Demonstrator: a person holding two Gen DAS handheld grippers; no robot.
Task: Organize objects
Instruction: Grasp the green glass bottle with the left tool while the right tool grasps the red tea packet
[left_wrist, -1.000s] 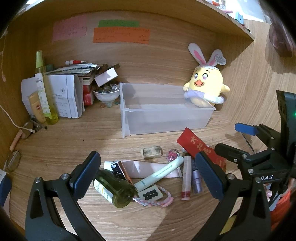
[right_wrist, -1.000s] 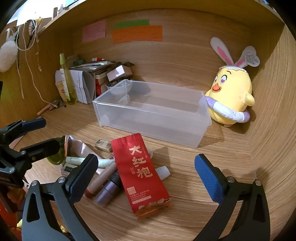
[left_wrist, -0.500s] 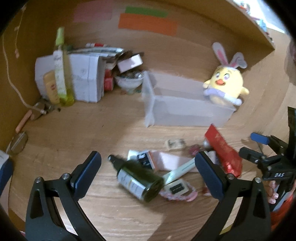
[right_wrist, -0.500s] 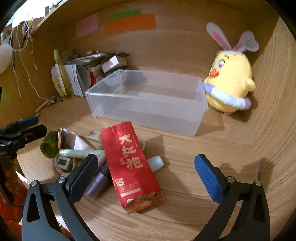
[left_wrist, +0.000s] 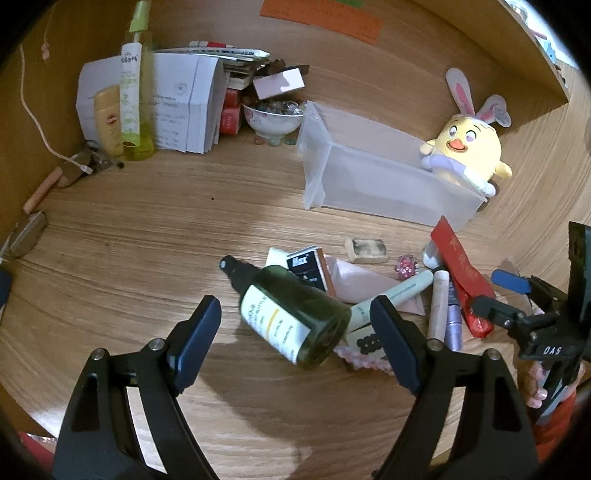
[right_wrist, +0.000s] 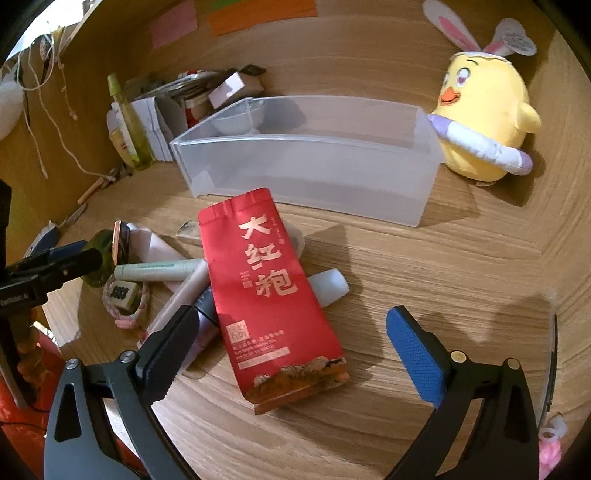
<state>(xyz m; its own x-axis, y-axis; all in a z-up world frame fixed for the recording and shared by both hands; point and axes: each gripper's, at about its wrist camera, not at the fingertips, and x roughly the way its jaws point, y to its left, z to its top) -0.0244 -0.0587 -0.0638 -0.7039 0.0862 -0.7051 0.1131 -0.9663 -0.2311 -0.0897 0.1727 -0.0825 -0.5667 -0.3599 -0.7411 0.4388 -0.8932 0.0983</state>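
Observation:
A dark green spray bottle (left_wrist: 288, 314) lies on its side on the wooden desk, between the open jaws of my left gripper (left_wrist: 299, 343). A red tea pouch (right_wrist: 266, 291) lies flat between the open jaws of my right gripper (right_wrist: 295, 347). Around them lie a pale green tube (left_wrist: 399, 295), a pink tube (left_wrist: 437, 306), a purple tube (left_wrist: 455, 321), a black-and-white small box (left_wrist: 308, 267) and a pink bracelet (right_wrist: 127, 314). An empty translucent bin (right_wrist: 314, 162) stands behind the pile. My right gripper also shows in the left wrist view (left_wrist: 509, 299).
A yellow chick plush (right_wrist: 484, 114) sits right of the bin. Behind on the left are a tall yellow-green bottle (left_wrist: 135, 88), folded papers (left_wrist: 184, 103), a bowl of beads (left_wrist: 275, 118) and small boxes. A shelf overhangs the back. A white cord (left_wrist: 37, 110) hangs at left.
My left gripper has tilted down and moved closer over the green bottle. My right gripper has moved closer and lower over the red pouch. Nothing on the desk has shifted.

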